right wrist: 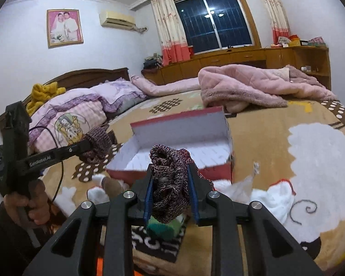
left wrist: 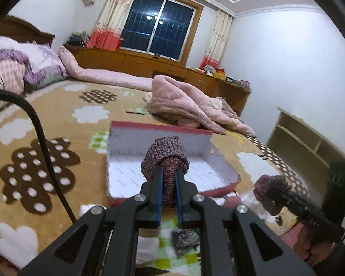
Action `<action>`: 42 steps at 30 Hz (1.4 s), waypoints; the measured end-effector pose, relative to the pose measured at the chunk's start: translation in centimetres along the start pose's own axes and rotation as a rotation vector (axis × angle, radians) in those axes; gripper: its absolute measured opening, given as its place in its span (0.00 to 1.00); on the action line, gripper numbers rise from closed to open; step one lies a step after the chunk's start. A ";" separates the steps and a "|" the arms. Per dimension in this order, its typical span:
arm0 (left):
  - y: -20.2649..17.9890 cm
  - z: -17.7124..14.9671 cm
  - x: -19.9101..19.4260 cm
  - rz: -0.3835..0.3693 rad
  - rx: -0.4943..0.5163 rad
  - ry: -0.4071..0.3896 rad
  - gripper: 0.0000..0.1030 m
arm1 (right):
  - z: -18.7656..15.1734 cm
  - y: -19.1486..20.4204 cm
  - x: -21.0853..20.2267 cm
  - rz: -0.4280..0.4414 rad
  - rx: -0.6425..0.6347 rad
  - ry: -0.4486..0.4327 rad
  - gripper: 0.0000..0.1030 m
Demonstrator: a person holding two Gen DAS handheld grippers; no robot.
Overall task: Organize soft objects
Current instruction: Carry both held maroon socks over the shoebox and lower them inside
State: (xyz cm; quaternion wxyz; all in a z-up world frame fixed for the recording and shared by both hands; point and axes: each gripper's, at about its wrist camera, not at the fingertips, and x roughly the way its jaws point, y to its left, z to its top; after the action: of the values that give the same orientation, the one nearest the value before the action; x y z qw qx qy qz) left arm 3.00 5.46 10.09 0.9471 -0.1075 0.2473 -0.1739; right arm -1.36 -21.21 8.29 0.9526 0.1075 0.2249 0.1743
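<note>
Left wrist view has the left hand-held gripper (left wrist: 169, 179) clamped on a maroon knit piece (left wrist: 164, 158), its lower end hidden between the pads. Right hand-held gripper (right wrist: 169, 179) pinches another knit bundle (right wrist: 169, 184). Beyond both, an open box (left wrist: 163, 161) lies on the bed (left wrist: 57, 124), its near wall blurred.

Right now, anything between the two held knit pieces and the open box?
Nothing visible. The left gripper and right gripper each clamp a knit piece, raised just short of the box. Its near wall is low and its white inside looks bare.

"GenRobot.AI" in white on the black left tool (right wrist: 89, 146) body.
</note>
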 end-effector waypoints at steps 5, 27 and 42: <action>0.5 1.1 0.3 0.046 -0.001 0.001 0.09 | 1.2 -0.9 1.6 -0.005 0.056 0.030 0.26; 2.9 -0.2 2.6 0.052 0.030 0.058 0.10 | 3.0 -2.8 8.7 -0.005 0.015 0.128 0.28; 3.0 0.4 6.7 0.043 0.057 0.104 0.10 | 3.5 -1.8 10.3 0.000 -0.030 0.184 0.28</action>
State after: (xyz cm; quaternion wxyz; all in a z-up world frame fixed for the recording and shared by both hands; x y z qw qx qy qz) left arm 9.52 5.73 6.66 0.9392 -0.0662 0.2933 -0.1659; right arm 9.37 -19.39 6.83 0.9294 0.0767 0.3087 0.1870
